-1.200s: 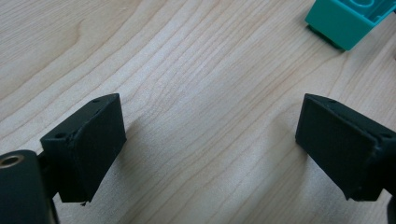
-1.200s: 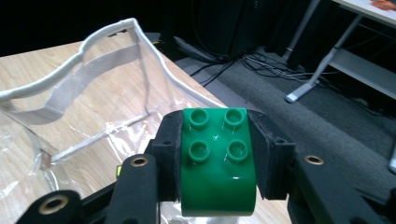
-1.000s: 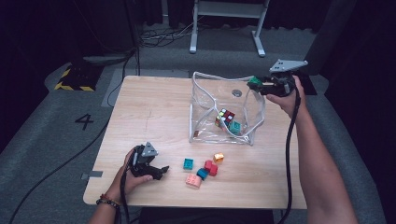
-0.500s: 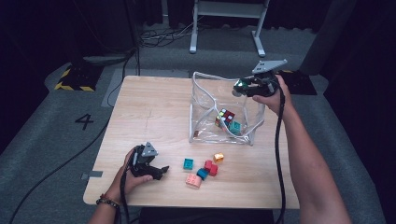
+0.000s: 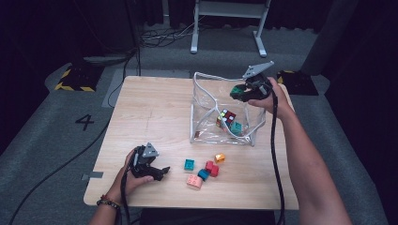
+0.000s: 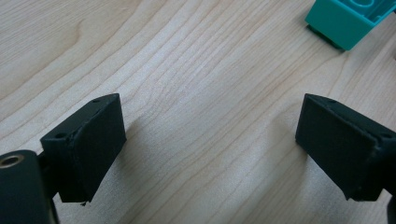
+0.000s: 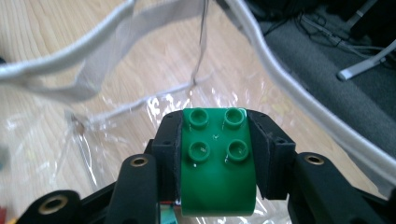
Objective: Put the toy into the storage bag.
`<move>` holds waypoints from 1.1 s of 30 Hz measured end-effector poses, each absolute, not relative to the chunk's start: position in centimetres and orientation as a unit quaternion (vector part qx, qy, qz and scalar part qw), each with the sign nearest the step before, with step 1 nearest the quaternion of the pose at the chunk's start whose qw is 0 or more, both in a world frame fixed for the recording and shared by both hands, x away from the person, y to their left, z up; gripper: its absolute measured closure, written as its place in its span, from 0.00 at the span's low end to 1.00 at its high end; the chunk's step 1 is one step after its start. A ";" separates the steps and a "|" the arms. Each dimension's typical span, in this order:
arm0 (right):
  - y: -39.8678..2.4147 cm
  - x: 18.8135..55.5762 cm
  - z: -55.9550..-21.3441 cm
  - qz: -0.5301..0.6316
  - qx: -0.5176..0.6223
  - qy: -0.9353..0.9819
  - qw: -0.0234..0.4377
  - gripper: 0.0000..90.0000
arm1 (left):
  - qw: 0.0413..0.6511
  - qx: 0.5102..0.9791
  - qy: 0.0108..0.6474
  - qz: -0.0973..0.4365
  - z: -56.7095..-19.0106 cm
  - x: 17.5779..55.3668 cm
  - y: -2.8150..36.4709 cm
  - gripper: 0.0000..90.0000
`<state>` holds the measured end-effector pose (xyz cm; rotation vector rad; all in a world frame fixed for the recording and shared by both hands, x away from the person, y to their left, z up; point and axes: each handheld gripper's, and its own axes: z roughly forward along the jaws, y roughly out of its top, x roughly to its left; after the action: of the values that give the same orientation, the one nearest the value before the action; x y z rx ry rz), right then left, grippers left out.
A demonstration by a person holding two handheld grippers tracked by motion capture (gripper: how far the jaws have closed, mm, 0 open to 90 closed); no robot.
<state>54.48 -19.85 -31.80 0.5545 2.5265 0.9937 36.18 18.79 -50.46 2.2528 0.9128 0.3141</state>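
Green brick (image 7: 215,163) gripped, five bricks (image 5: 203,170) loose

In the left gripper view the teal plastic toy brick (image 6: 348,21) is cut off by the top and right edges. In the right gripper view the lower end of the green four-stud plastic brick (image 7: 217,163) sinks behind the right tongs (image 7: 217,140), and a blurred red scrap (image 7: 2,215) at the bottom left corner is unreadable. In the high view the pieces inside the clear plastic bag (image 5: 206,93) blur together.

High overview of table (image 5: 155,108); two close claw-mounted views.
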 end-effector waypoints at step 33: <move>-22.5 53.5 -32.7 0.237 0.142 0.948 0.160 0.62 | 0.339 0.865 0.350 0.121 -50.5 36.2 18.8 0.09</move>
<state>53.52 -22.53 -32.72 0.4064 2.7069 0.6768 36.18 18.79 -50.46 2.2524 0.9129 0.3144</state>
